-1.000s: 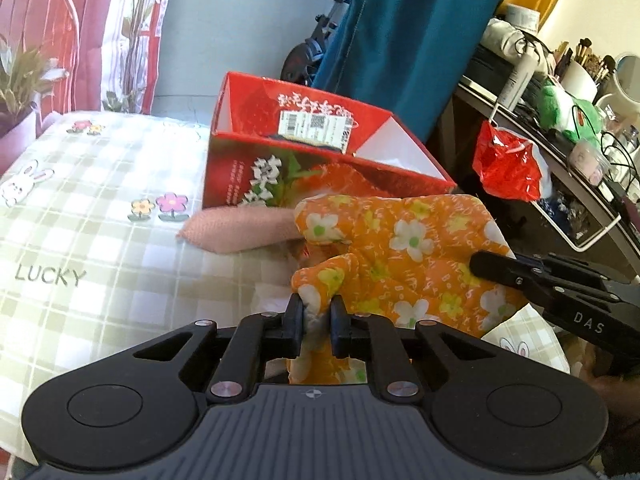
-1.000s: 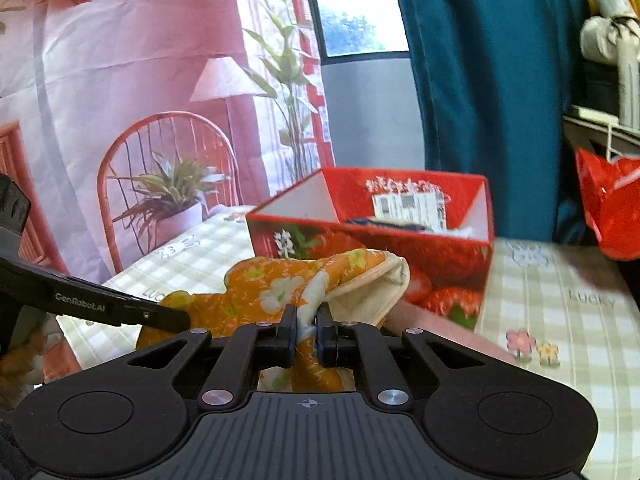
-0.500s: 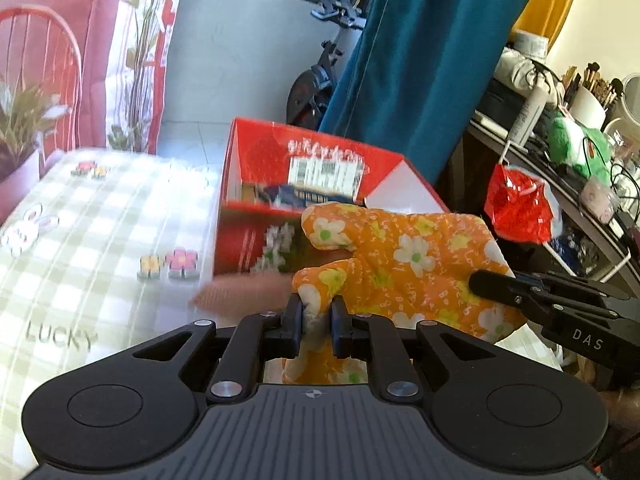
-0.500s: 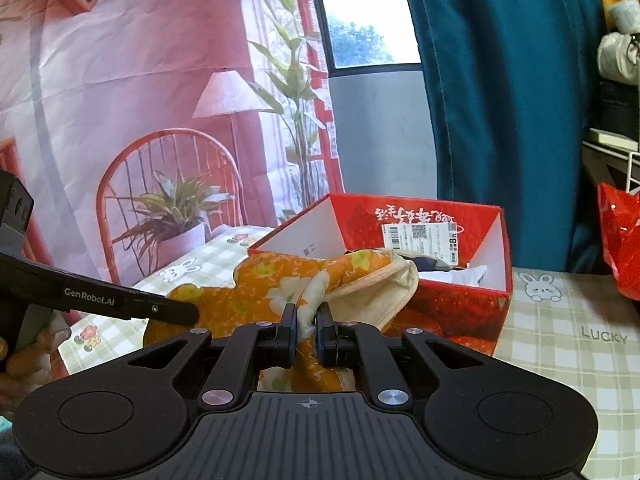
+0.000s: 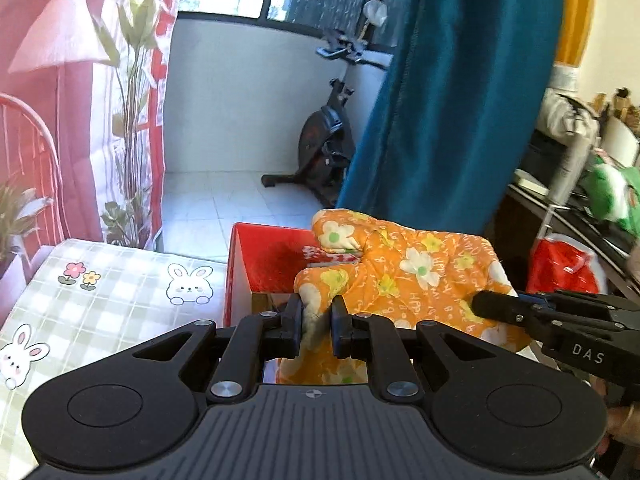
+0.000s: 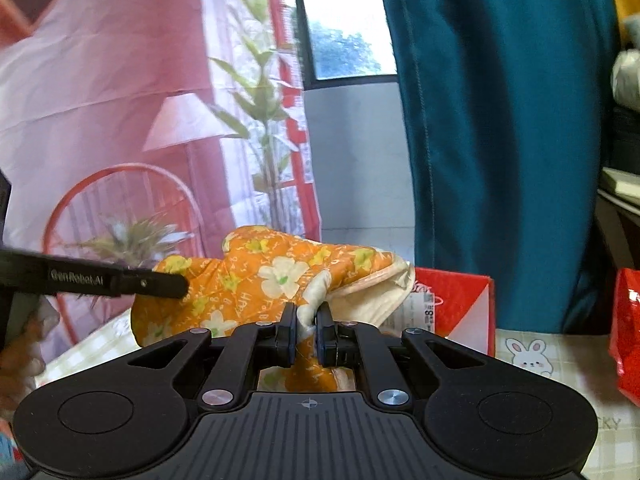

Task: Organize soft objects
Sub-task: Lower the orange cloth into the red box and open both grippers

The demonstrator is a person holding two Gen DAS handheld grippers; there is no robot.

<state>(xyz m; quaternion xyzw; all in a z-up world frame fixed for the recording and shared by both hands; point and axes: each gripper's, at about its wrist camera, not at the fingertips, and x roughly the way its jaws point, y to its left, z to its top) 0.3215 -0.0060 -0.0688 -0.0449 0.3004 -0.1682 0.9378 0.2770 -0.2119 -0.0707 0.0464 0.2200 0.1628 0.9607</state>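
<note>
Above the open red box (image 5: 256, 264), an orange flowered oven mitt (image 5: 404, 276) hangs in the air between two claws. The left claw (image 5: 316, 322) pinches a fold of the mitt's thumb side between narrow jaws. The right claw (image 6: 307, 330) is clamped tight on the cloth near the cream-lined cuff. The mitt spreads forward from both sets of jaws, clear of the checked tablecloth (image 5: 120, 296). The box stands on that cloth, beside a teal curtain (image 5: 452, 100).
</note>
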